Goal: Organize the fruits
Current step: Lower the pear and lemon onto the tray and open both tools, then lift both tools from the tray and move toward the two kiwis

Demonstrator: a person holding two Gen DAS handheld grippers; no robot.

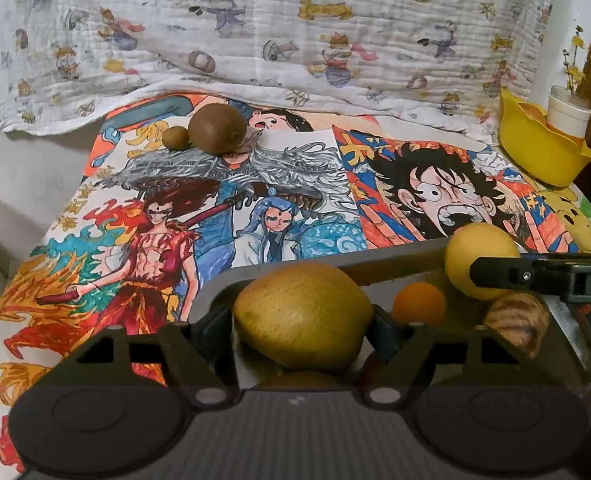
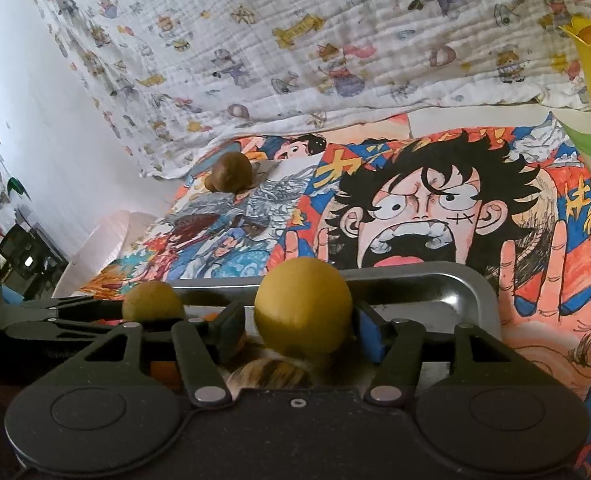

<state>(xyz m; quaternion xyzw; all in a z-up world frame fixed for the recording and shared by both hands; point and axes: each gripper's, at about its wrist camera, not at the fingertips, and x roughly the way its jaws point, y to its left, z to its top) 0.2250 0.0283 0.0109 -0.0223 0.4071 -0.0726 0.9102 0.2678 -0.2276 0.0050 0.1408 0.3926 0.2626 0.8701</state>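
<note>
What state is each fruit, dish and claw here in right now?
Pear: between left gripper fingers, over tray; grip unclear.
Yellow fruit: between right gripper fingers, slim gaps showing.
Orange: lying in tray.
Kiwis: loose on drawings.
Yellow bowl: upright, holding fruit.

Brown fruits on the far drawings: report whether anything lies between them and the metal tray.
Nothing visible does. The larger brown fruit and the smaller brown fruit touch each other; only the flat drawings lie between them and the tray.
</note>
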